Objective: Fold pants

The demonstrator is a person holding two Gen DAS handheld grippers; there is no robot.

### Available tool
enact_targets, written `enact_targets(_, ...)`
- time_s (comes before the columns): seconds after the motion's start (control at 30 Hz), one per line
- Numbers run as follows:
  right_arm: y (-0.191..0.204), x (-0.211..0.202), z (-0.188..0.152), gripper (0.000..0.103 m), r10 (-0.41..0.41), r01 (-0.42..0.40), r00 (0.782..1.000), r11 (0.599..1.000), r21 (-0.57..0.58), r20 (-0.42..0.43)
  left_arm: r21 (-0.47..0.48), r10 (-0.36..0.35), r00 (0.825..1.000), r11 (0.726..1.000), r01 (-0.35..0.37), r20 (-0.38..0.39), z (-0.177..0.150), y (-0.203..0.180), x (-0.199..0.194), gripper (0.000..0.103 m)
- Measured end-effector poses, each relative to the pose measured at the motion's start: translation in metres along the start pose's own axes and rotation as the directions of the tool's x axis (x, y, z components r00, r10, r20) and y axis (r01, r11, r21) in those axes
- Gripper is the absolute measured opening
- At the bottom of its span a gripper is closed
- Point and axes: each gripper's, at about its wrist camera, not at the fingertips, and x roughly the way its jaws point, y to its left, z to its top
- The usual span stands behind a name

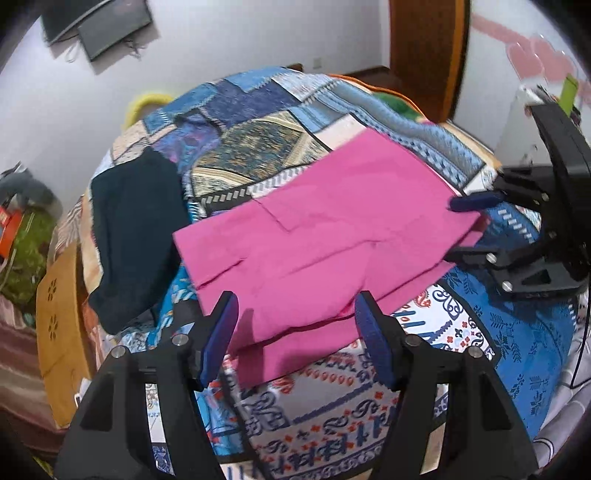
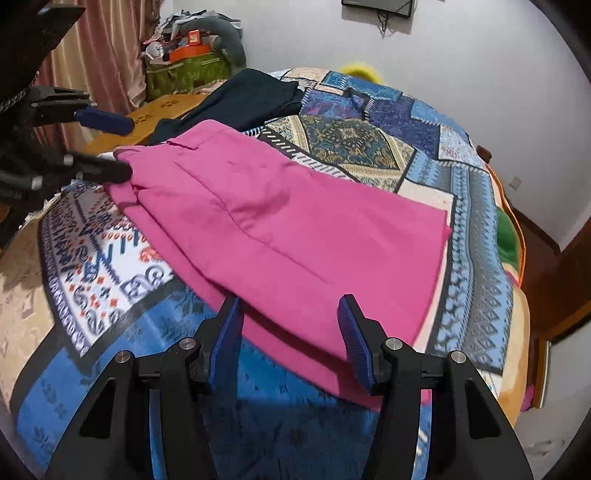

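A bed (image 1: 517,332) is taking up nearly everything in front of me, and a patchwork bedspread (image 2: 354,144) of blue, cream and white printed panels is covering it. The pink pants (image 1: 325,236) are lying folded flat in the middle of that bedspread, several smooth layers stacked into a rough rectangle with straight edges and a seam line showing. A dark piece of clothing (image 1: 136,236) is lying crumpled just beside the pants, toward the side of the bed, partly over a tan wooden stand (image 1: 59,317) with flower cut-outs. Beyond it a green bag (image 2: 188,74) piled with clutter is sitting against a striped curtain (image 2: 110,48). A black screen (image 1: 99,26) is hanging on the white wall, and a brown wooden door (image 1: 428,55) is standing at the far corner. Nothing is lying on top of the pants.

I am holding my left claw (image 1: 295,332) over the near edge of the pants, its blue ribbed pads (image 1: 221,339) spread apart and gripping nothing, the cloth lying loose beneath the gap. My right claw (image 2: 288,332) is hanging over the other end of the pants, likewise released, its pads apart and clear of the fabric. Each claw is showing at the edge of the other's view, its fingers parted beside the pants.
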Motion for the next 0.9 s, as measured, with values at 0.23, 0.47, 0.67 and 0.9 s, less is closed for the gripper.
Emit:
enact_targets(0.23,0.004,0.014,0.015,0.007,0.068,-0.068,0.998,0.998,-0.002,-0.006,0.063,-0.023,0.999,0.998,0.025,-0.026,0.003,-0.018,0.013,0.065)
enact_targets(0.47,-0.001,-0.005,0.022,0.004,0.094,-0.097,0.992,0.995,0.038,0.079,0.080,-0.012,1.000,0.997,0.014,-0.019,0.009,-0.022,0.018,0.055)
enact_targets(0.67,0.001,-0.017,0.019,0.004,0.101,-0.104,0.990,0.994,0.027,0.098,0.070,-0.023,1.000,0.997,0.022,0.013,0.010,-0.020,0.008,0.014)
enact_targets(0.9,0.005,-0.009,0.008,0.004,0.101,-0.104,0.993,0.994,0.042,0.067,0.054,-0.061,0.998,0.997,0.062,-0.013,-0.002,-0.022,0.005,0.013)
